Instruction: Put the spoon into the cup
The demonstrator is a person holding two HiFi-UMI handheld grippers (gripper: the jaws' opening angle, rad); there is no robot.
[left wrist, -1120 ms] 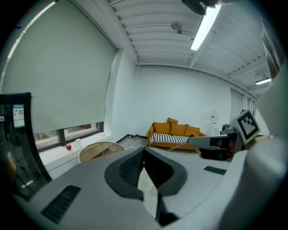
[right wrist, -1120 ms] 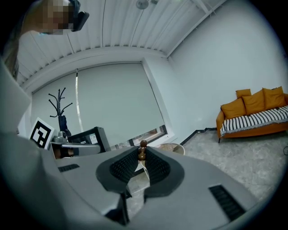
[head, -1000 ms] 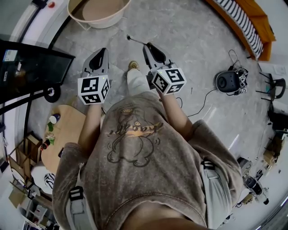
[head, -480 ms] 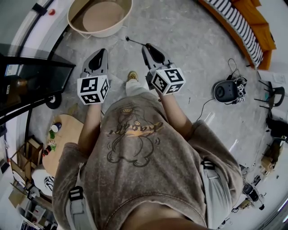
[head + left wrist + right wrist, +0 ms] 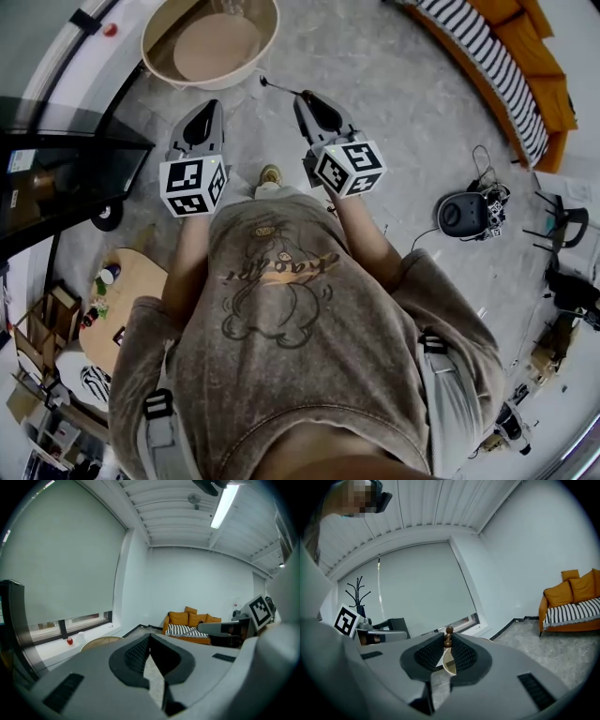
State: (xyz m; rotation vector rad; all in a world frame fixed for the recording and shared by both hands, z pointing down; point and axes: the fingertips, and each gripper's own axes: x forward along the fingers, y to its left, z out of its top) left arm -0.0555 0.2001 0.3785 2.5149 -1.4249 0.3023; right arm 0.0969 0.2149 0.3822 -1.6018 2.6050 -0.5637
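Observation:
In the head view my right gripper (image 5: 306, 97) is shut on a spoon (image 5: 279, 87); its thin dark handle sticks out ahead of the jaws toward a round beige table (image 5: 155, 37). The right gripper view shows the brown handle end (image 5: 448, 634) pinched between the ribbed pads (image 5: 461, 654) of that gripper (image 5: 447, 644). My left gripper (image 5: 207, 106) is held level beside it, shut and empty, its jaws meeting in the left gripper view (image 5: 150, 637). I cannot make out a cup for certain.
A person's torso and foot (image 5: 270, 174) fill the view below the grippers. An orange sofa with a striped cushion (image 5: 506, 56) stands at the right, a black device with a cable (image 5: 464, 214) lies on the floor, and a dark cabinet (image 5: 56, 169) is at the left.
The person has walked forward: the round beige table has come nearer and the floor things have slid back. Both grippers stay side by side, the spoon still held.

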